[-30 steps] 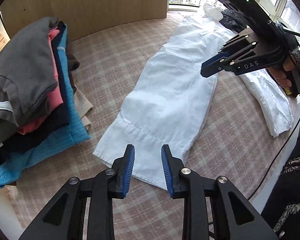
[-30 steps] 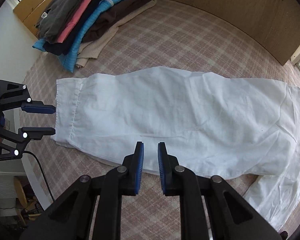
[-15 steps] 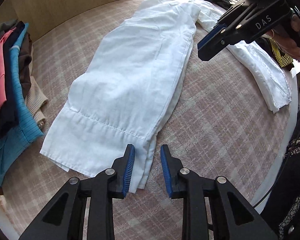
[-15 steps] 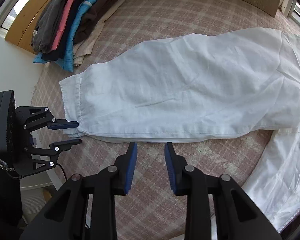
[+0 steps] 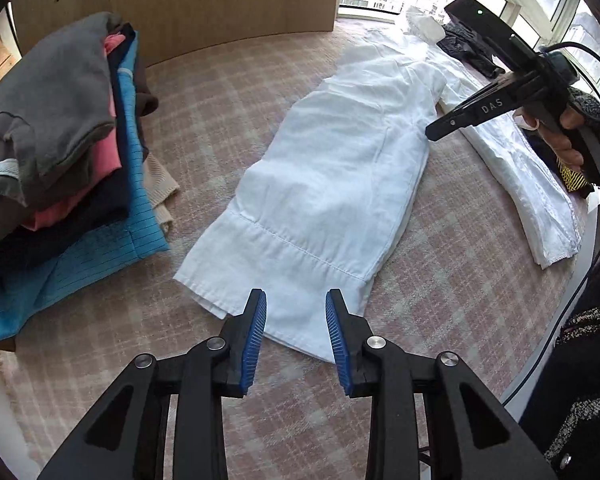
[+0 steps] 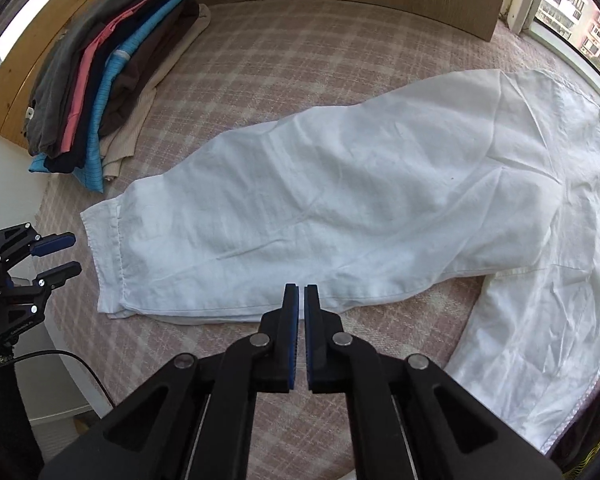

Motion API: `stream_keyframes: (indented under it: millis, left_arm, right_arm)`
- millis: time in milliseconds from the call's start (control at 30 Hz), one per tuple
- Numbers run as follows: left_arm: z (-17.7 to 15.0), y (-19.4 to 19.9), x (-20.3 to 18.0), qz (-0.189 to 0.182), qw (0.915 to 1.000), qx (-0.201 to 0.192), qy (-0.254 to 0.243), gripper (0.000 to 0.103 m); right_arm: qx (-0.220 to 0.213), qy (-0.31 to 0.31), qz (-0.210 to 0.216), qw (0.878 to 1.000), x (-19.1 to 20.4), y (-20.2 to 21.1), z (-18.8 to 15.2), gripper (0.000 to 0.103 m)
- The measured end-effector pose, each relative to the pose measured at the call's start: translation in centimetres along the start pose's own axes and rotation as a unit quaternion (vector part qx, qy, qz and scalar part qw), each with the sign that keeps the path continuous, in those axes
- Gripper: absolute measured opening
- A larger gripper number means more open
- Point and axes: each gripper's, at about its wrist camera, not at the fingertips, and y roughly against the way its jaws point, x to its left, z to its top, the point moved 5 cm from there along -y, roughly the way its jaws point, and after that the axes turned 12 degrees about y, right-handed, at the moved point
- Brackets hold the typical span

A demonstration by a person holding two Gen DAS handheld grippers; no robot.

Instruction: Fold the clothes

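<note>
A long white garment (image 5: 332, 184) (image 6: 340, 208) lies folded lengthwise on the pink plaid bed cover (image 5: 220, 100). One sleeve (image 5: 540, 200) (image 6: 540, 340) trails off to the side. My left gripper (image 5: 296, 300) (image 6: 76, 254) hovers over the hem end; its jaws are opening and nothing is gripped between them. My right gripper (image 6: 300, 288) (image 5: 430, 136) is shut and empty. It hangs above the garment's long near edge, about halfway along, held by a hand (image 5: 568, 136).
A pile of folded clothes (image 5: 60, 152) (image 6: 112, 72) in grey, pink, navy, blue, brown and beige sits beyond the hem. A wooden board (image 5: 220, 0) backs the bed. Dark cloth (image 5: 464, 46) lies near the window. The bed edge runs close on the near side.
The right gripper's jaws have closed from open and it has rolled. The left gripper swung back from the garment's near corner to the middle of the hem, its jaws slightly wider.
</note>
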Motion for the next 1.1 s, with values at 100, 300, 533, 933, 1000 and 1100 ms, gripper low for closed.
stream_keyframes:
  millis: [100,300,533,933,1000,1100]
  left_arm:
    - [1.0,-0.7,2.9,0.022,0.9997,0.011,0.005,0.029]
    - [2.6,-1.2,3.9,-0.011,0.9997,0.022,0.002,0.039]
    - [2.8,-3.1,3.6,-0.012,0.9974,0.062,-0.033,0.044]
    - [3.0,-5.4,2.8,-0.031,0.9940,0.093,-0.051,0.045]
    - [2.7,-5.2,2.4,-0.042,0.9940,0.086,-0.054,0.019]
    - [2.2,-4.7,1.8,-0.041,0.9949,0.072,-0.058,0.008]
  right_arm:
    - [-0.023,0.039,0.062,0.997,4.6,-1.3,3.1,0.003]
    - [0.033,0.109,0.071,0.991,8.7,-6.7,4.2,0.000]
    - [0.061,0.115,0.025,0.991,5.2,-4.9,1.4,0.000]
    - [0.062,0.154,-0.010,0.986,6.2,-4.2,-0.1,0.000]
    - [0.062,0.154,-0.010,0.986,6.2,-4.1,-0.3,0.000]
    - [0.057,0.158,-0.017,0.986,6.5,-3.9,-0.6,0.000]
